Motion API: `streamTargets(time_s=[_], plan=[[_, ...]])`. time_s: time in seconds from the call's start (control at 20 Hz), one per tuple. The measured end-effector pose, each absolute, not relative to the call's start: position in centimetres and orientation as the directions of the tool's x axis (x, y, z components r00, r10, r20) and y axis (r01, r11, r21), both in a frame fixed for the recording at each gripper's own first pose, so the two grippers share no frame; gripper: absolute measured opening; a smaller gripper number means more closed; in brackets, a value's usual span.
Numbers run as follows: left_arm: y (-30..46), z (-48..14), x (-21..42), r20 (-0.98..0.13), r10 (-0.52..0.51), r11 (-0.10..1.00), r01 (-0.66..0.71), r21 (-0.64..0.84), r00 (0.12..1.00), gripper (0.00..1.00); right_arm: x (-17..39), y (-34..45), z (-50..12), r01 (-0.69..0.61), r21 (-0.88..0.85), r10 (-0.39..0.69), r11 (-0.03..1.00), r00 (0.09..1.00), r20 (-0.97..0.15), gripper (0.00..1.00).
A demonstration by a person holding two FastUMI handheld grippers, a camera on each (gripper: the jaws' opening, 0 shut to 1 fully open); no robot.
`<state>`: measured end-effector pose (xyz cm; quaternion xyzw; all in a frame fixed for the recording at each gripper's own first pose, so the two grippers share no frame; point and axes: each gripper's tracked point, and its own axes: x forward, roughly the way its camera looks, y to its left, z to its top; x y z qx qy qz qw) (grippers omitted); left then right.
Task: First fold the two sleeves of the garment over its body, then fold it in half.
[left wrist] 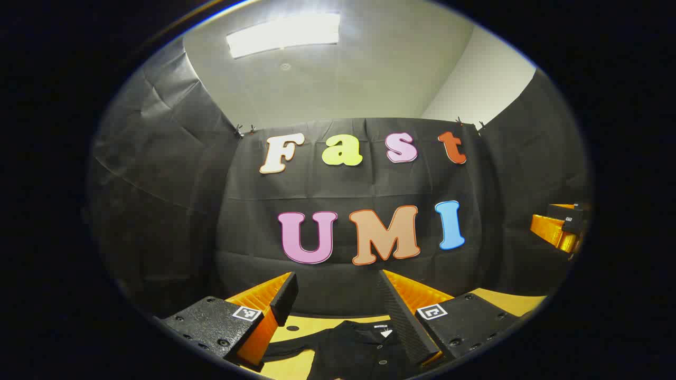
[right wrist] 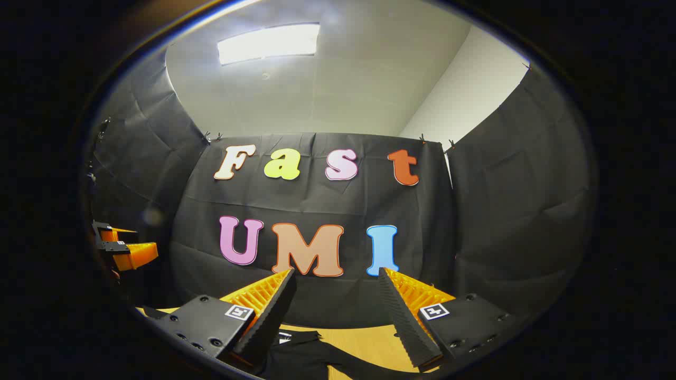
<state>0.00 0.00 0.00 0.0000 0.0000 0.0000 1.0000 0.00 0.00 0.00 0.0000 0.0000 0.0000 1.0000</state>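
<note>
in the left gripper view the left hand-held gripper (left wrist: pixel 338 295) is raised above the worktop (left wrist: pixel 509 301), its fingers spread wide with nothing between them. a black garment (left wrist: pixel 359 348) lies flat on the worktop at 6 o'clock, collar toward the booth wall, under the gap. the right hand-held gripper (left wrist: pixel 560 227) shows at 3 o'clock. in the right gripper view the right hand-held gripper (right wrist: pixel 332 301) is likewise wide apart and empty, with the garment (right wrist: pixel 306 356) at 6 o'clock and the left hand-held gripper (right wrist: pixel 124 248) at 9 o'clock.
</note>
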Motion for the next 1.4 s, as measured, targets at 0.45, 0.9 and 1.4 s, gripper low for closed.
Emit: streamTargets(time_s=[0.45, 0.9, 1.4], plan=[[0.7, -0.9, -0.8, -0.013, 0.022, 0.998, -0.023, -0.063, 1.000, 0.92, -0.3, 1.3, 0.0, -0.013, -0.017, 0.013, 1.000, 1.000, 0.006, 0.99], [2.5, -2.1, -1.5, -0.049, 0.019, 0.999, -0.021, -0.025, 0.999, 0.92, -0.9, 2.0, -0.6, -0.001, 0.006, 0.002, 1.000, 0.999, -0.035, 0.99], [4.3, -3.4, -1.6, -0.068, -0.041, 0.999, 0.043, 0.019, 0.997, 0.91, -2.2, 4.8, -2.4, 0.030, 0.019, -0.028, 0.999, 0.995, -0.098, 0.98]])
